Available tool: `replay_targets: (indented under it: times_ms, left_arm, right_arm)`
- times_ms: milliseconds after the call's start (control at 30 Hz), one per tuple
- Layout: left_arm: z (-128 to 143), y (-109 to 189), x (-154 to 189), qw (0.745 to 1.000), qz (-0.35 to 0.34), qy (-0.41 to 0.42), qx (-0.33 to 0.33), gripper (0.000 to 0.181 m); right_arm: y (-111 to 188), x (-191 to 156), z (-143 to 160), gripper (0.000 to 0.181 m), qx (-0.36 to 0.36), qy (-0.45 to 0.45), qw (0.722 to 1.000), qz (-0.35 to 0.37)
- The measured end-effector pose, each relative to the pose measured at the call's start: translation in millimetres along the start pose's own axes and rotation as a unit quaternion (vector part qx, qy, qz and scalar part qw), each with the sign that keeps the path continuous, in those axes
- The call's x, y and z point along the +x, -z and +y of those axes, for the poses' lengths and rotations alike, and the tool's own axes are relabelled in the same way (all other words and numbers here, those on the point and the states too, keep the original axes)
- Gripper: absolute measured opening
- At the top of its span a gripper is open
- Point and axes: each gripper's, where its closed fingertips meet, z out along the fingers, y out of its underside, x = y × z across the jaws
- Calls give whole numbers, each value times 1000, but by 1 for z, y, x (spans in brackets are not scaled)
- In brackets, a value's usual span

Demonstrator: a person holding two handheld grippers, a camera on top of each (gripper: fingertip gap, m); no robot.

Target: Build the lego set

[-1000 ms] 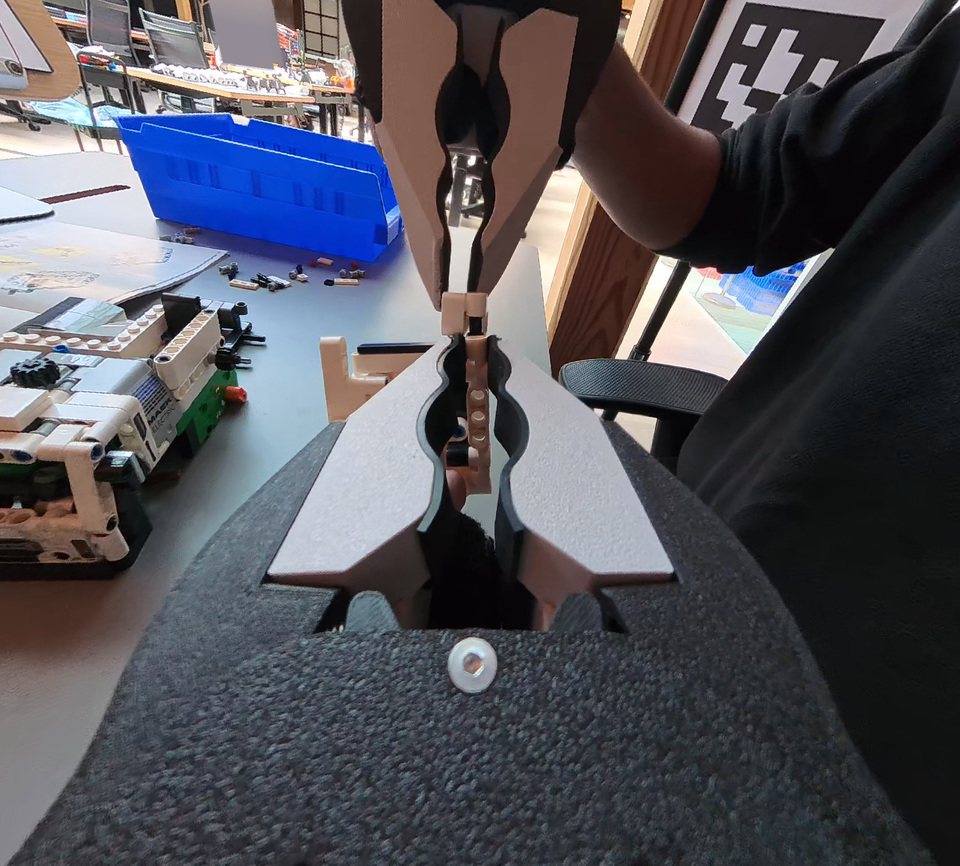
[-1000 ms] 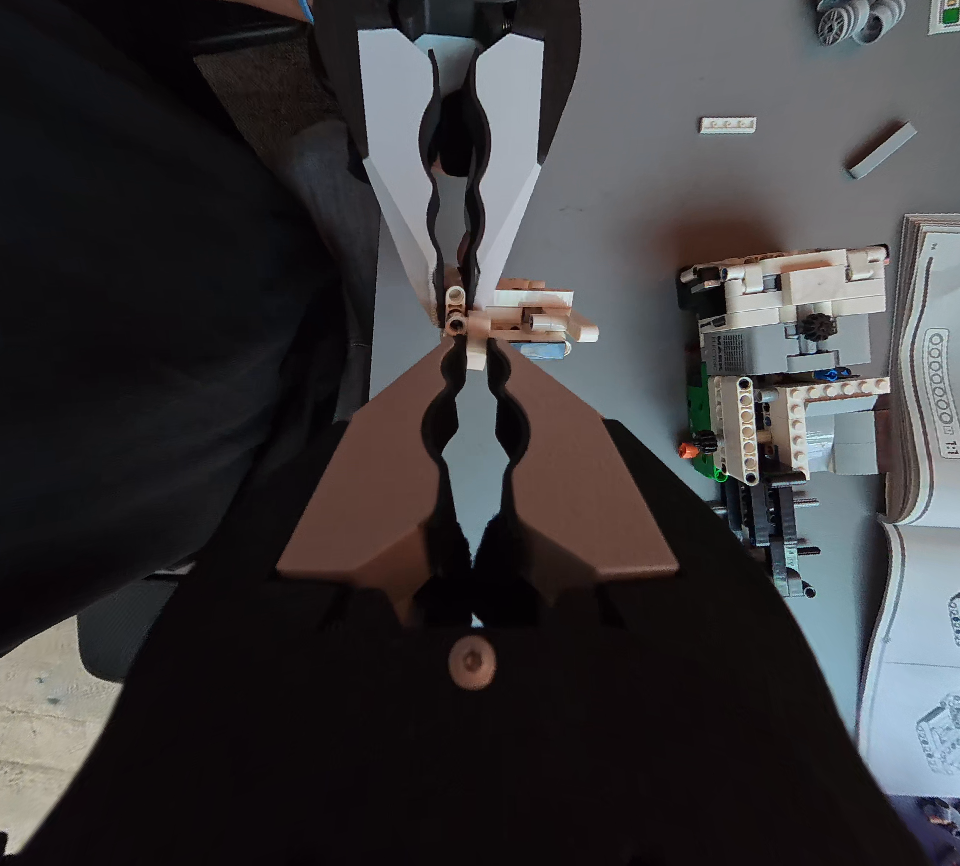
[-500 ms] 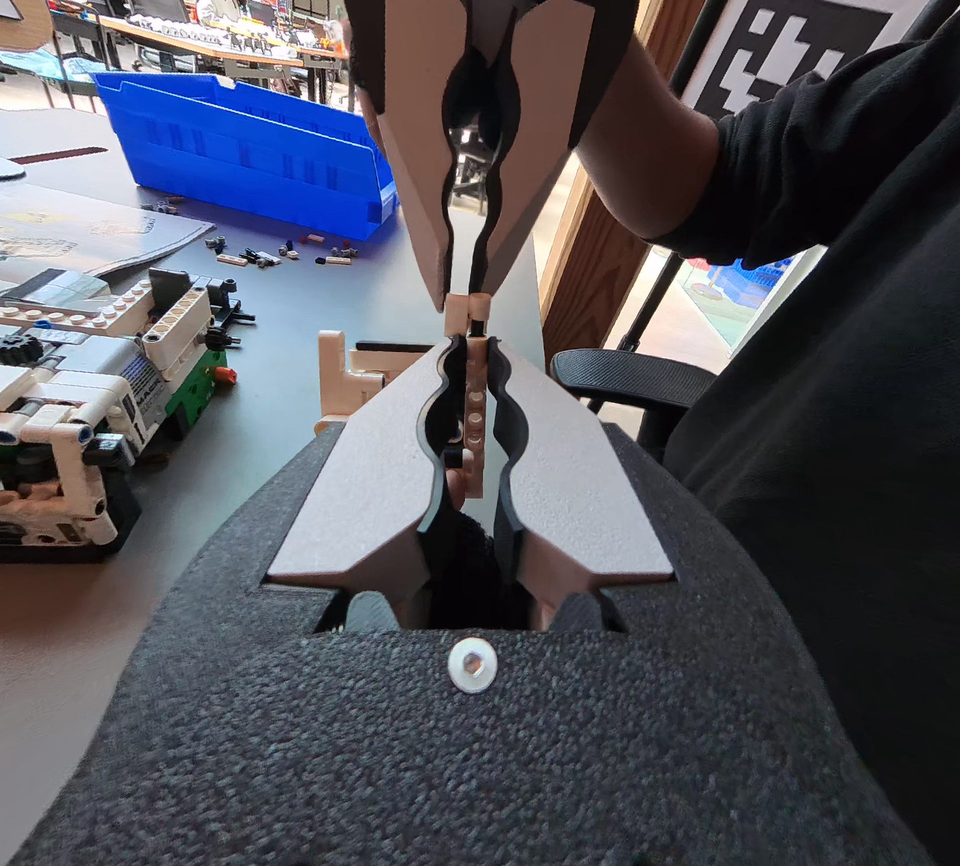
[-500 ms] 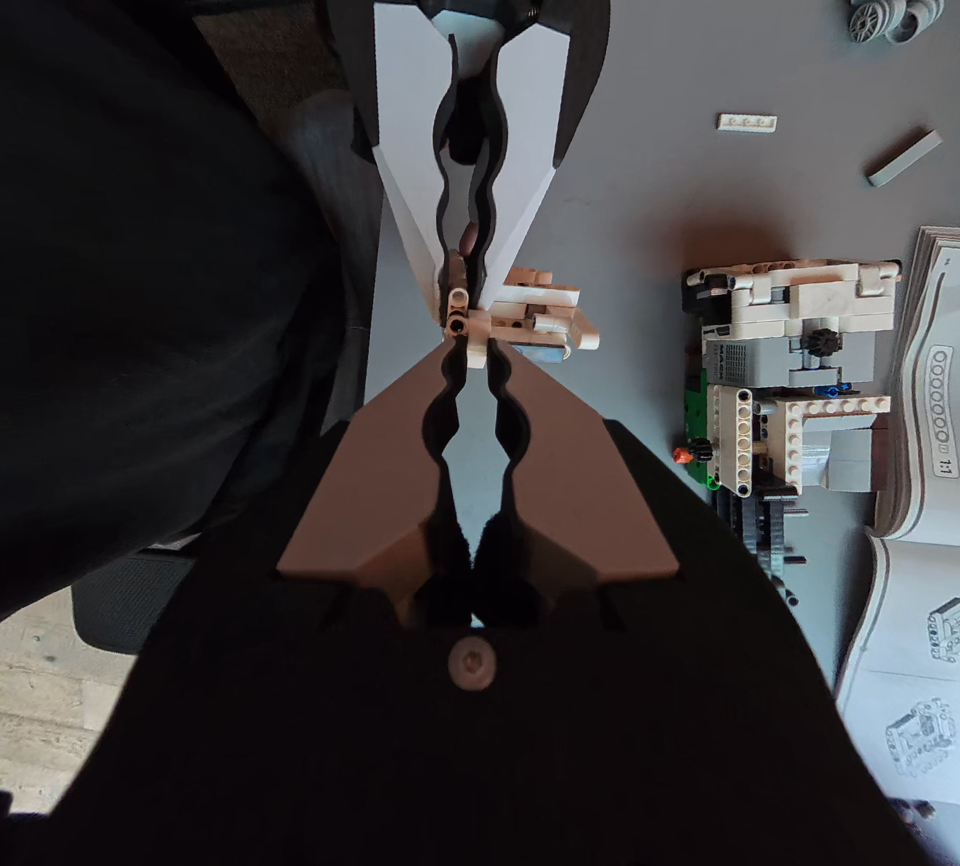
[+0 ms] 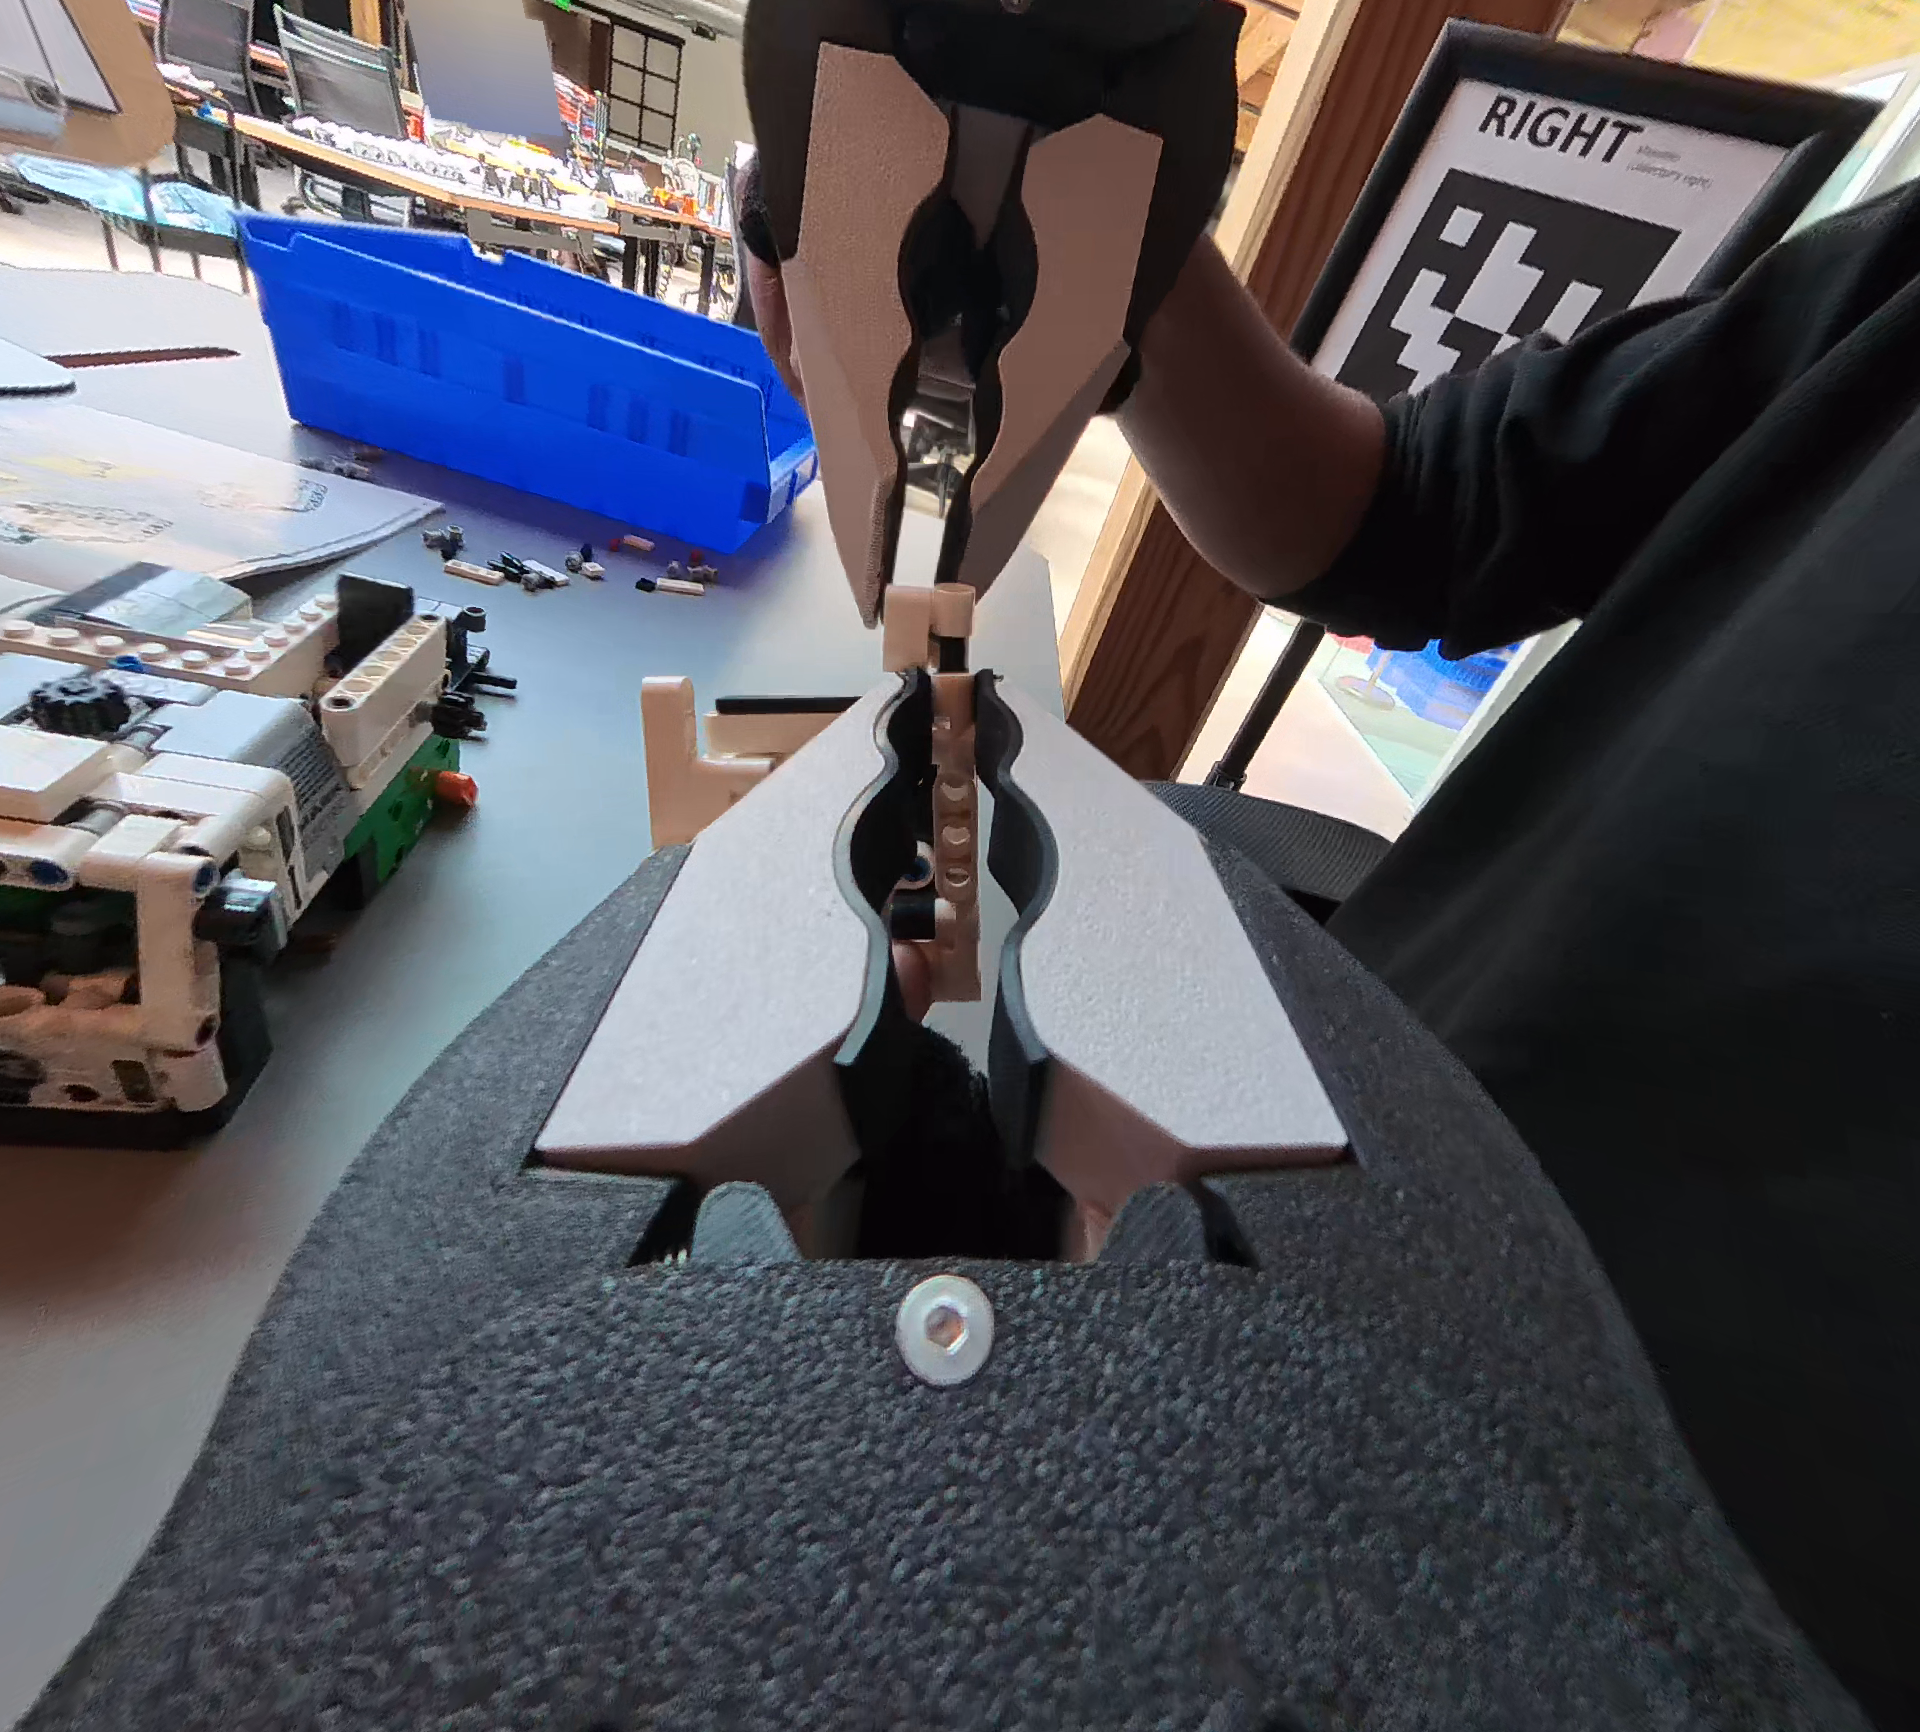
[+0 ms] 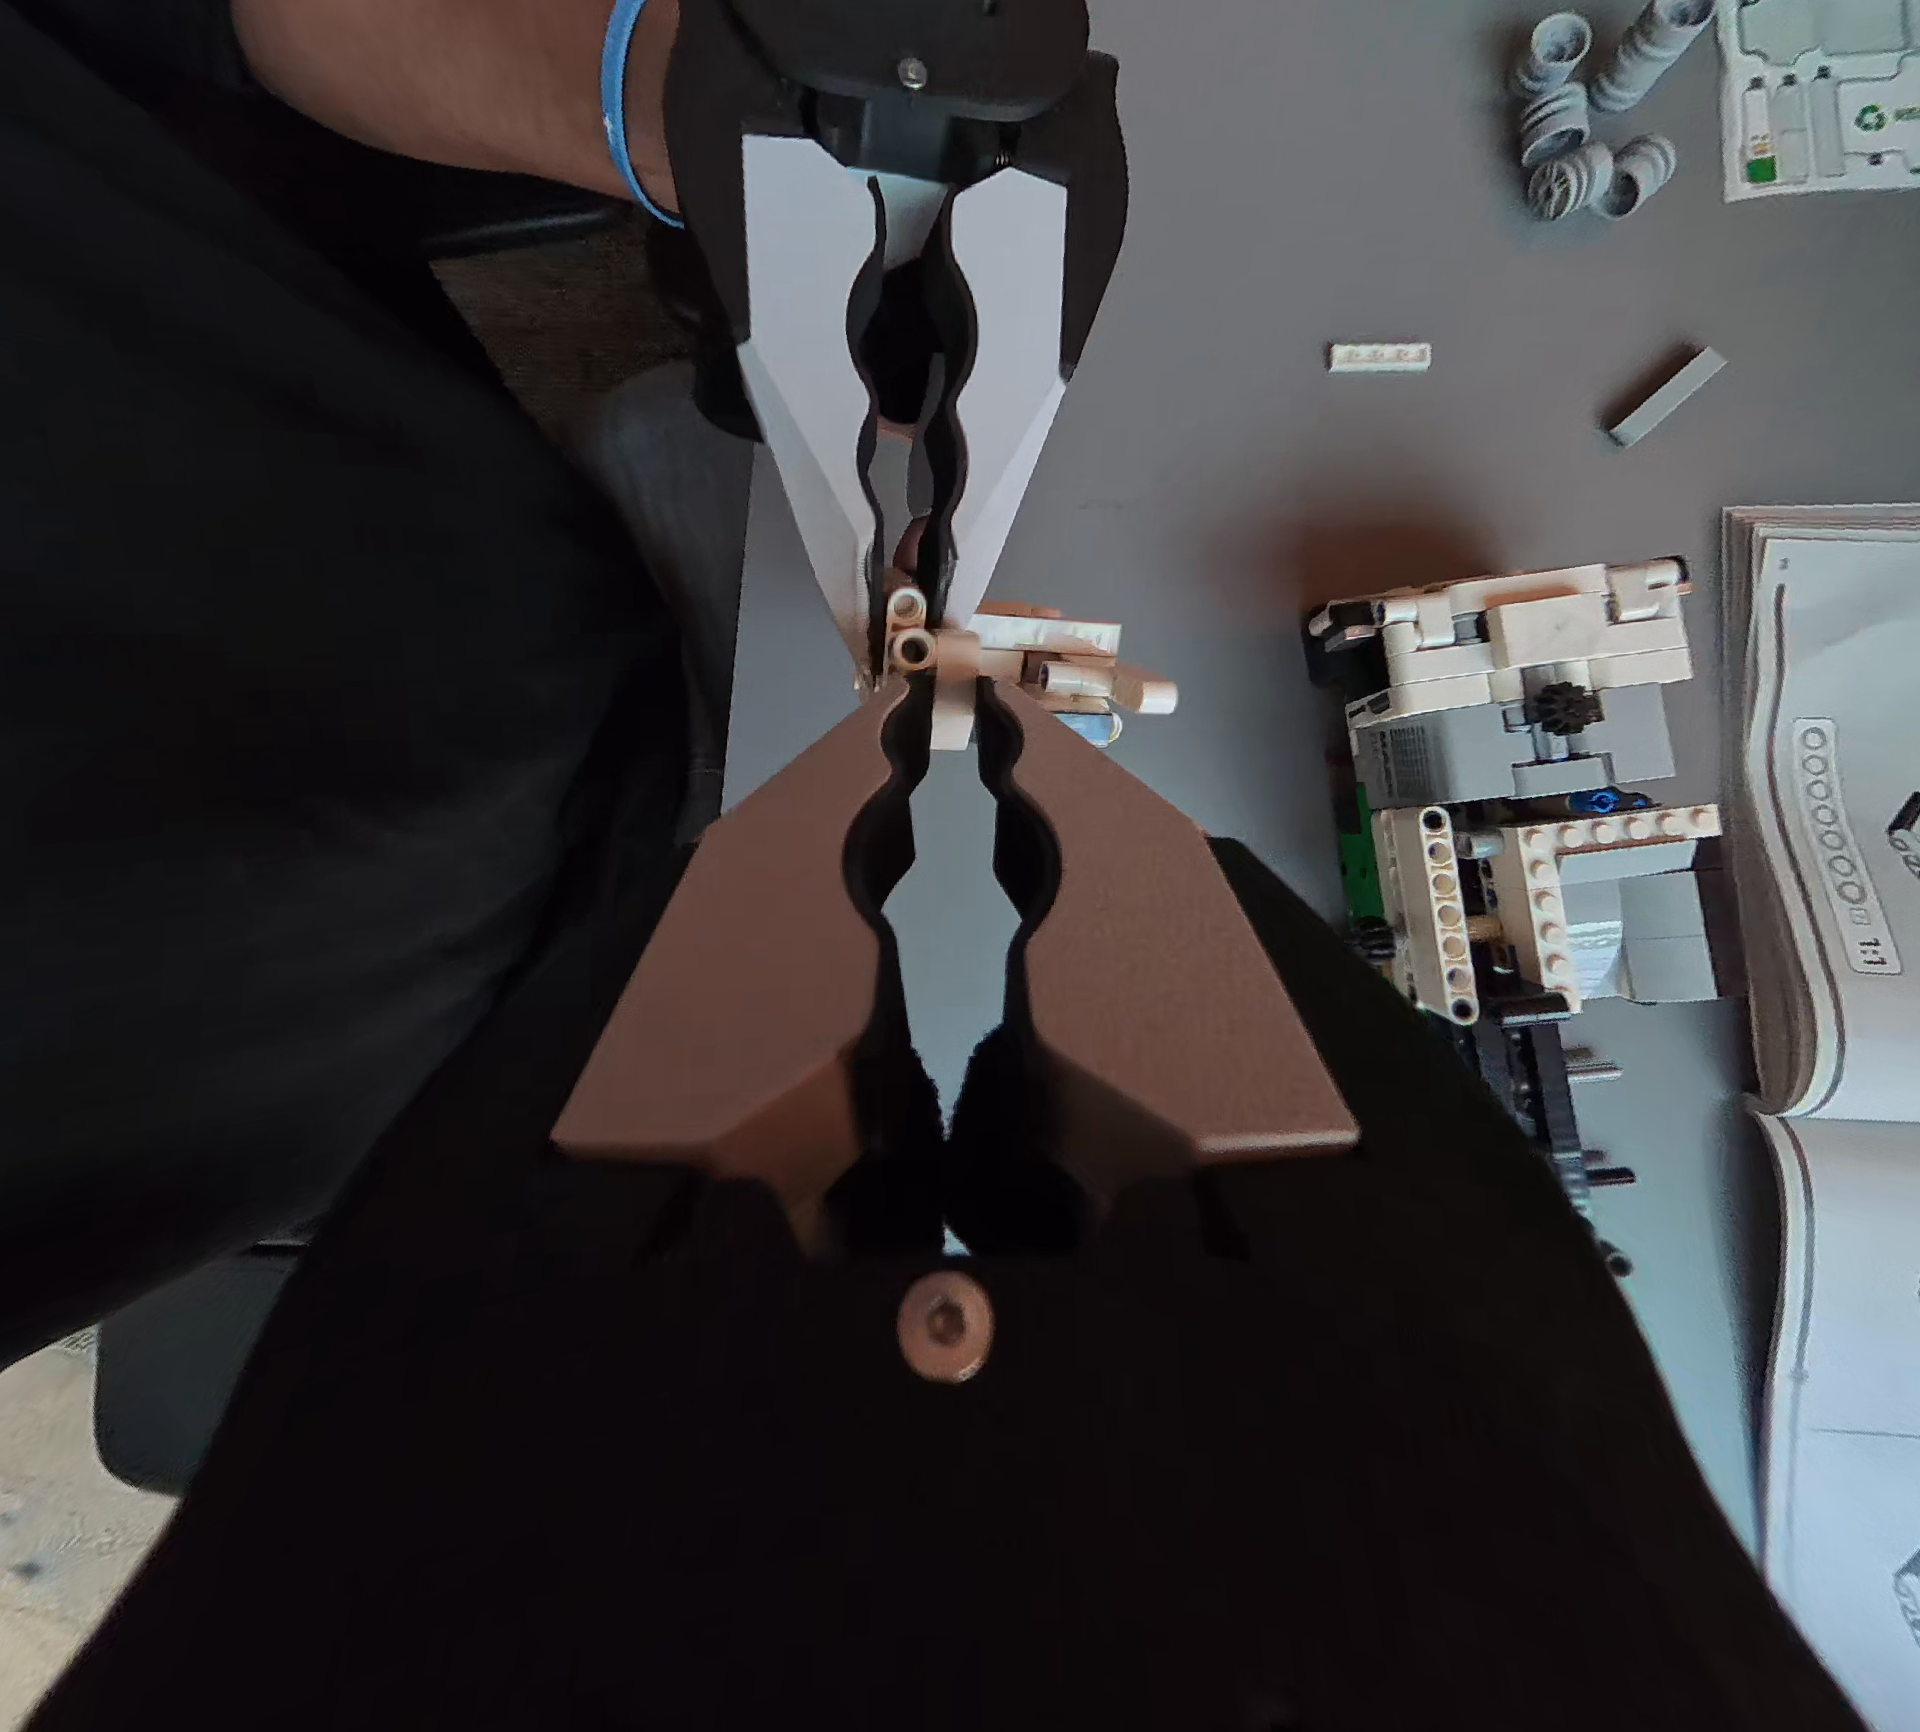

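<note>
From the left wrist view, the left gripper (image 5: 948, 680) is clamped on a tan holed beam (image 5: 956, 835) that runs back between its fingers. The right gripper (image 5: 928, 602) comes down from above, its tips pinching a small tan connector (image 5: 928, 624) that meets the beam's end. All this hangs above a grey table (image 5: 582, 726). On the table to the left sits the part-built white, grey and green truck (image 5: 187, 841), with an open instruction booklet (image 5: 156, 503) behind it, a scatter of small loose pieces (image 5: 566, 565) and a blue plastic bin (image 5: 520, 394). Farther back are long desks with office chairs (image 5: 312, 82), a wooden post (image 5: 1340, 228) and a framed black-and-white marker board (image 5: 1527, 228).

From the right wrist view, looking down, the right gripper (image 6: 940, 695) is closed on the connector (image 6: 951, 695), tip to tip with the left gripper (image 6: 902, 612), which holds the tan sub-assembly (image 6: 1049, 664). The truck (image 6: 1507, 799) lies to the right on the table (image 6: 1247, 228), beside the booklet (image 6: 1829, 955). Beyond it lie grey wheel hubs (image 6: 1590, 113), a sticker sheet (image 6: 1818, 20), a white plate (image 6: 1380, 355) and a grey bar (image 6: 1662, 399).
</note>
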Motion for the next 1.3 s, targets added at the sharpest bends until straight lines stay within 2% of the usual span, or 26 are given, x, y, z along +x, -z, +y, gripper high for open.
replay_targets:
  times_ms: [100, 333, 500, 667, 867, 1000, 1067, 1167, 1300]
  left_arm:
    - [-9, 2, -1, 1000, -7, -11, 13, 6]
    - [-6, 0, 0, 1000, -8, -15, 20, 7]
    - [-9, 2, 3, 999, 0, -12, 33, 7]
    - [-9, 6, 1, 1000, 2, -7, 29, 6]
    - [0, 4, -5, 999, -22, -28, -4, 6]
    - [13, 1, -14, 999, -36, -16, -23, 5]
    - [7, 2, -13, 999, -36, -14, -8, 5]
    - [12, 1, -17, 998, -47, -19, -22, 5]
    - [-1, 3, -12, 999, -37, -35, 10, 6]
  right_arm:
    - [5, 1, -7, 8, 13, 3, 1000, 7]
    - [2, 1, -4, 9, 2, 8, 1000, 1]
    - [4, -3, -8, 7, 27, 4, 999, -20]
    - [1, 0, -8, 7, 48, 14, 999, 2]
    - [-5, 3, 2, 7, 0, 28, 999, 32]
    - [-14, 10, 13, 7, -62, 46, 995, 64]
    - [-11, 10, 7, 7, -47, 42, 996, 65]
    - [-15, 12, 14, 7, -71, 41, 994, 71]
    - [-4, 9, 0, 7, -15, 16, 999, 39]
